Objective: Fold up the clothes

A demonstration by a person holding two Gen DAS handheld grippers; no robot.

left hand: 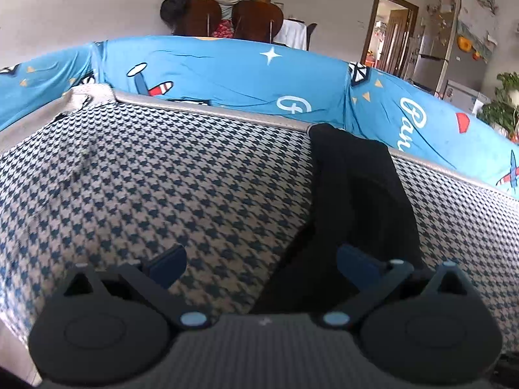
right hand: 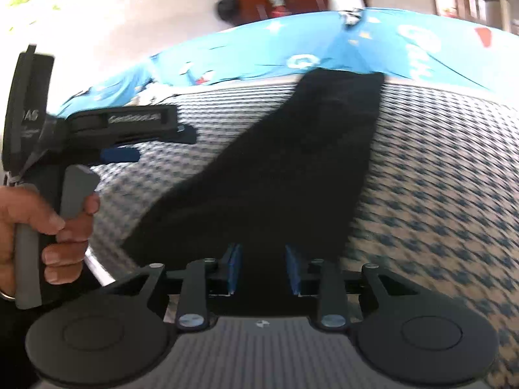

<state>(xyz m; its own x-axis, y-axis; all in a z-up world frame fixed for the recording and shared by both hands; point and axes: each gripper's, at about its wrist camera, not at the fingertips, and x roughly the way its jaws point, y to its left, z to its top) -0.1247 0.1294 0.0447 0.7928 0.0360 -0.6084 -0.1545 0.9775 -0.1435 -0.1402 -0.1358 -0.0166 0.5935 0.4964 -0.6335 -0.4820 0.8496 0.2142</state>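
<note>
A black garment (right hand: 292, 149) lies crumpled on a houndstooth-patterned cushion (right hand: 438, 194), stretching from the front towards the far edge. My right gripper (right hand: 264, 267) hovers over its near end, open. A gap shows between its blue pads (right hand: 235, 265), which press on nothing. In the left wrist view the same black garment (left hand: 356, 194) lies to the right. My left gripper (left hand: 261, 264) stands wide open above the houndstooth cushion (left hand: 162, 178), its right finger over the garment's edge. From the right wrist view, a hand (right hand: 65, 227) holds the left gripper (right hand: 155, 146) at the left.
A blue cartoon-printed cloth (left hand: 243, 74) covers the raised back behind the cushion. A grey piped edge (left hand: 211, 113) marks the cushion's far side. Beyond it are two brown chairs (left hand: 227, 19) piled with clothes, a doorway (left hand: 392, 35) and potted plants (left hand: 499, 103).
</note>
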